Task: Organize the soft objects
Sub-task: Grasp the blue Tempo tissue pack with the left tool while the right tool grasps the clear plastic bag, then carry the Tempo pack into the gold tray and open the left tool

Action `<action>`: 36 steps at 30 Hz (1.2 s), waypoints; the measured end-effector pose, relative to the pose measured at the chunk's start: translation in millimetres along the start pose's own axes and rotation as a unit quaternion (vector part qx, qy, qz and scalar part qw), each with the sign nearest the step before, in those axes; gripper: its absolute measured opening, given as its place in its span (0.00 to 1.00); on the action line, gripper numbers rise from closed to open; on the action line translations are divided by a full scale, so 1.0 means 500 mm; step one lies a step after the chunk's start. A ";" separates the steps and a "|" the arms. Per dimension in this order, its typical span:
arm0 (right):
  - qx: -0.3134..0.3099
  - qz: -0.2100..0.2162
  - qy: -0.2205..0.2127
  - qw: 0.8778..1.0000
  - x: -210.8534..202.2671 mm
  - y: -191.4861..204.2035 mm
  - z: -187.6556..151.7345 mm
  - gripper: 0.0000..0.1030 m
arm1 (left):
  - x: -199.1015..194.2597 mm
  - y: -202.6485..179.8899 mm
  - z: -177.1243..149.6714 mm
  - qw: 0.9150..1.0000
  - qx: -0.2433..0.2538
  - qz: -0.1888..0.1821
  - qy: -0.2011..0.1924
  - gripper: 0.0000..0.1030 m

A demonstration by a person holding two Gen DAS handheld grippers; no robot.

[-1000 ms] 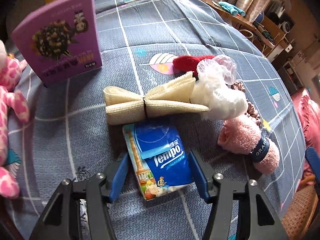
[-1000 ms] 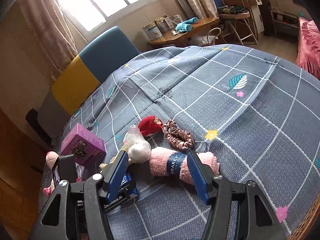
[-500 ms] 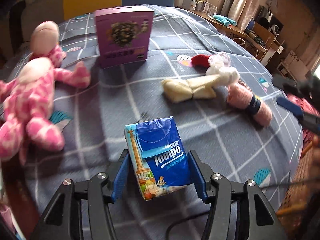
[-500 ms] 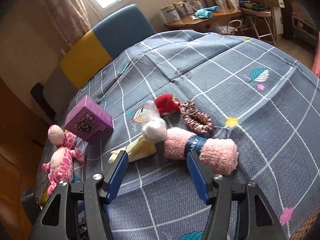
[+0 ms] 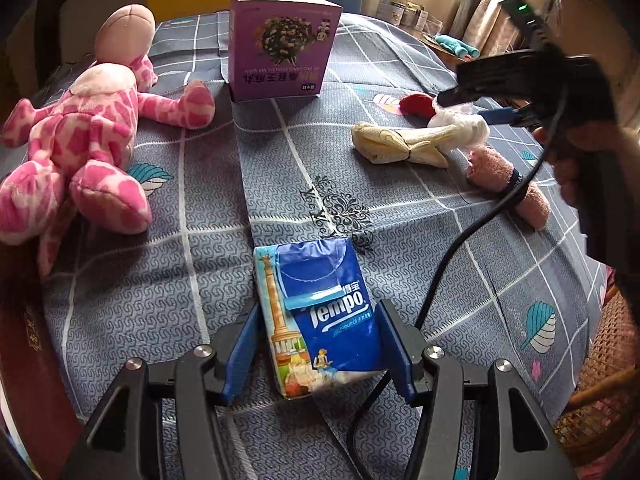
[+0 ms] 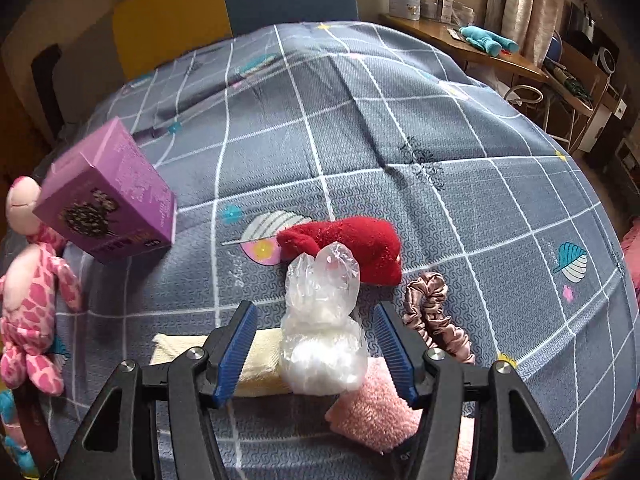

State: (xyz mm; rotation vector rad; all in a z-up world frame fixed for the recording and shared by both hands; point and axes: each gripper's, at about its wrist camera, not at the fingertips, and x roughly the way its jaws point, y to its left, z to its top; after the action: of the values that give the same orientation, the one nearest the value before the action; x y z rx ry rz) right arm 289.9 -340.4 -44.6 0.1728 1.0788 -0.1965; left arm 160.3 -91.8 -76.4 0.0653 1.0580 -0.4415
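Observation:
My left gripper is shut on a blue Tempo tissue pack, held low over the near part of the grey checked cloth. My right gripper is open, its fingers either side of a white ball in clear plastic wrap without touching it. Around that ball lie a cream folded cloth, a pink rolled towel, a red plush piece and a pink satin scrunchie. The right gripper's body also shows in the left wrist view over the same cluster.
A pink spotted plush toy lies at the left. A purple box stands at the back centre. A black cable crosses the cloth on the right. A wicker chair stands beyond the right edge of the cloth.
My left gripper has carried the tissue pack back away from the cluster toward the near edge. My right gripper has moved in low over the wrapped white ball.

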 end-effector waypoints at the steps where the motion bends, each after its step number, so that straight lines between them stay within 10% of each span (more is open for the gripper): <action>1: 0.000 0.000 0.014 1.000 0.016 -0.001 0.000 0.35 | 0.000 0.000 0.000 1.000 -0.001 0.000 0.000 0.57; 8: -0.025 0.006 -0.069 0.997 -0.109 0.005 -0.024 0.33 | -0.006 0.006 -0.006 1.000 -0.006 -0.006 -0.007 0.56; 12: -0.056 0.083 -0.091 0.991 -0.197 0.020 -0.063 0.33 | -0.013 0.005 -0.009 1.000 -0.008 -0.002 -0.011 0.55; 17: -0.086 0.147 -0.044 0.984 -0.194 0.066 -0.156 0.34 | -0.048 0.012 -0.014 1.000 -0.016 0.003 -0.022 0.55; 25: -0.122 0.111 0.051 0.985 -0.073 0.114 -0.252 0.34 | -0.154 0.036 -0.024 0.997 -0.025 0.018 -0.066 0.55; 36: -0.114 0.114 0.053 0.985 -0.072 0.102 -0.255 0.34 | -0.316 0.185 -0.063 0.986 -0.100 0.051 -0.122 0.55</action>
State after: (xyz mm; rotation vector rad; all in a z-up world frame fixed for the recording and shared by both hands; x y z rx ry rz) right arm 176.9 -258.3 -69.3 0.0995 1.1681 0.1436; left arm 104.5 51.4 28.2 -0.1105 0.8493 -0.2404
